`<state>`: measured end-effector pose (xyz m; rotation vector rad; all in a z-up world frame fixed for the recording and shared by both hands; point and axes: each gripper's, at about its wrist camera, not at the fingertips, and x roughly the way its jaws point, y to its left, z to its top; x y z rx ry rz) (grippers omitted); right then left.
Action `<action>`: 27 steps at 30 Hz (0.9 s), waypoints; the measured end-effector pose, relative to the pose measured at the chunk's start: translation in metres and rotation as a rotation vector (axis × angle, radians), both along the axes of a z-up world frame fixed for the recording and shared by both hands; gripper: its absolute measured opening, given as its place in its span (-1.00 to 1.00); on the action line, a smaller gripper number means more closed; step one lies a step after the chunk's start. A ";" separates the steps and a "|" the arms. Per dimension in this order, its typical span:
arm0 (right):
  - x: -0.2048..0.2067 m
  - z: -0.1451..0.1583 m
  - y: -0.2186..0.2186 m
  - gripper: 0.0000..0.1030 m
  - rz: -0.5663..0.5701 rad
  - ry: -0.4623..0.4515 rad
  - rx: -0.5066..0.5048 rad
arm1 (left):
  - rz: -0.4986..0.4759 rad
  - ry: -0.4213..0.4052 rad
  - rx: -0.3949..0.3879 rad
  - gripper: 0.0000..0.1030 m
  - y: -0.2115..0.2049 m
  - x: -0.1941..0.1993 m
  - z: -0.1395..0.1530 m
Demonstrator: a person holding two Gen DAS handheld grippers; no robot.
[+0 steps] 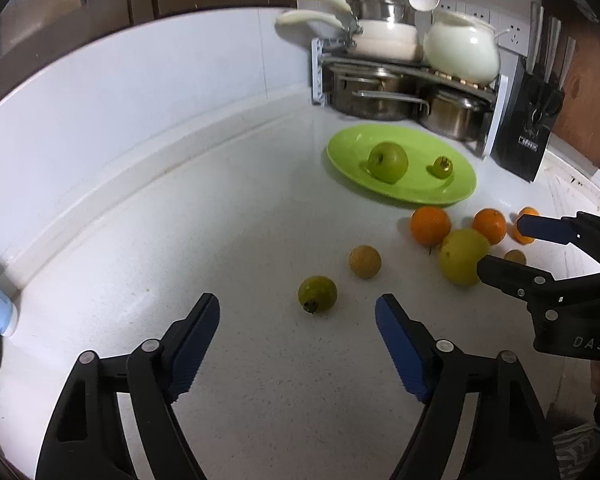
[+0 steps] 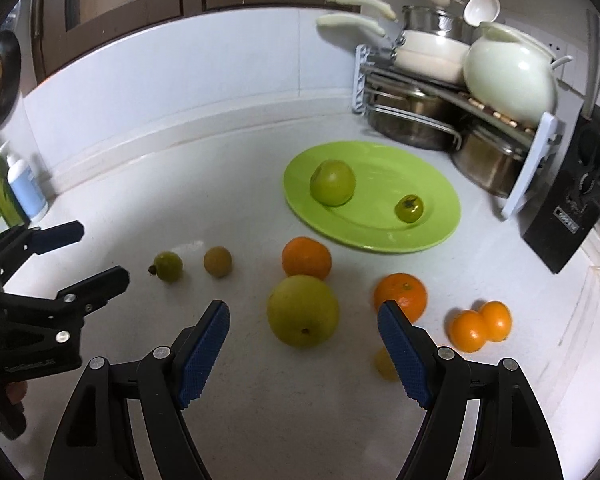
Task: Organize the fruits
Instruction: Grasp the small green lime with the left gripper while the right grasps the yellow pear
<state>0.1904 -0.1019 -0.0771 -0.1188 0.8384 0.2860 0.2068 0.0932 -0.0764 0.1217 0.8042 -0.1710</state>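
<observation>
A green plate point(image 1: 452, 192) point(image 2: 440, 224) near the back holds a green apple point(image 1: 388, 161) point(image 2: 332, 182) and a small green tomato point(image 1: 442, 167) point(image 2: 409, 208). Loose on the white counter lie a small green tomato point(image 1: 317, 294) point(image 2: 168, 266), a brownish round fruit point(image 1: 365, 261) point(image 2: 217, 261), a large yellow-green fruit point(image 1: 460, 256) point(image 2: 302, 310), oranges point(image 1: 430, 225) point(image 2: 306, 258) and small tangerines point(image 2: 480, 325). My left gripper point(image 1: 298, 320) point(image 2: 102, 254) is open, just short of the small tomato. My right gripper point(image 2: 304, 328) point(image 1: 500, 242) is open around the large yellow-green fruit, not touching it.
A pot rack point(image 1: 404, 80) point(image 2: 452, 96) with pans and a white pot stands behind the plate. A black knife block point(image 1: 528, 136) point(image 2: 568, 216) stands at the right. Bottles point(image 2: 12, 192) stand at the left by the backsplash.
</observation>
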 end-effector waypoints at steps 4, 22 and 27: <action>0.006 -0.009 0.001 0.48 0.002 0.031 -0.001 | -0.006 0.032 -0.010 0.43 0.001 0.009 -0.013; 0.029 -0.036 0.003 0.16 0.019 0.125 0.020 | -0.023 0.129 -0.060 -0.17 -0.010 0.043 -0.041; 0.031 -0.039 0.002 0.02 0.019 0.131 0.022 | -0.023 0.133 -0.065 -0.33 -0.011 0.044 -0.042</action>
